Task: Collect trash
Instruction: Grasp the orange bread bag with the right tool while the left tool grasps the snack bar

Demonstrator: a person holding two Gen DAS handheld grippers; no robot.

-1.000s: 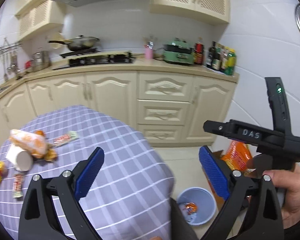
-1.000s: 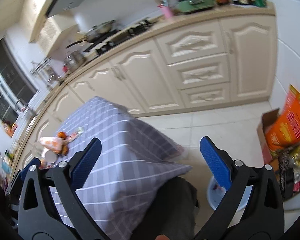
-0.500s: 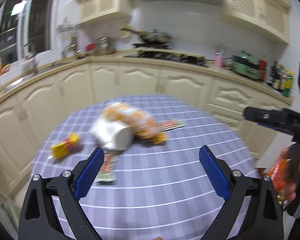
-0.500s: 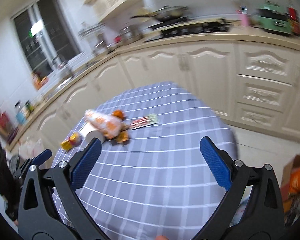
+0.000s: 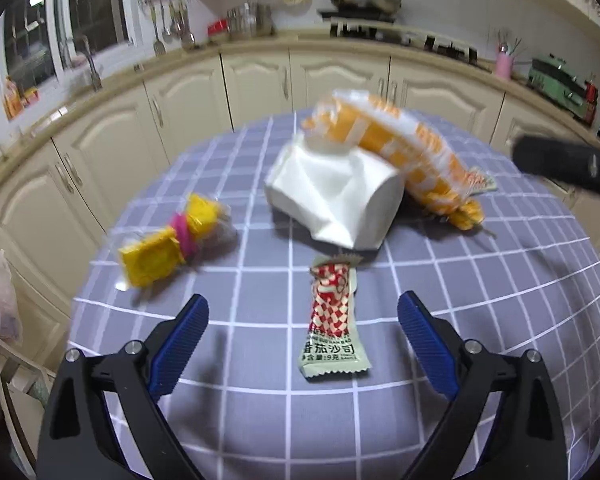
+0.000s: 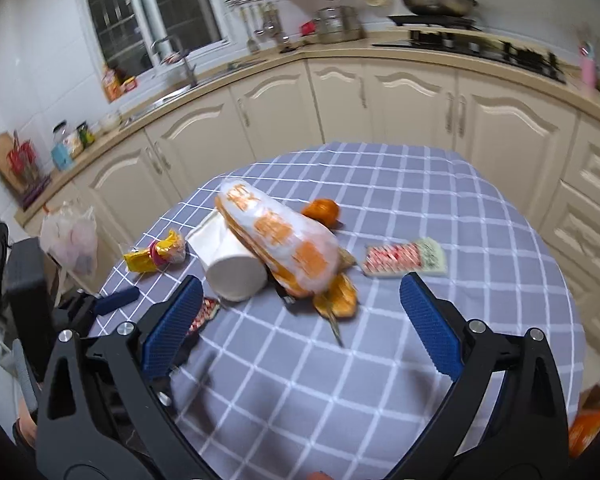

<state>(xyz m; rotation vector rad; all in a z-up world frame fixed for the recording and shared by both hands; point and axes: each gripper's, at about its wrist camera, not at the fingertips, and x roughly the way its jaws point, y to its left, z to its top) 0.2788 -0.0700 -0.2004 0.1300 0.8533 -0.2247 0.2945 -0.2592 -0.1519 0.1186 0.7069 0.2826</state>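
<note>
While we hold both claws spread wide and empty above the checked tablecloth (image 5: 500, 280), the trash lies ahead of us. Our left gripper (image 5: 302, 320) hangs over the ketchup sachet (image 5: 334, 320), which lies lengthwise between its blue pads, touching neither. Beyond it sit a crushed white paper cup (image 5: 340, 196), an orange snack bag (image 5: 400, 152) leaning on it, and a yellow wrapper (image 5: 172, 244) off left. Our right gripper (image 6: 300, 304) faces the same bag and cup.
</note>
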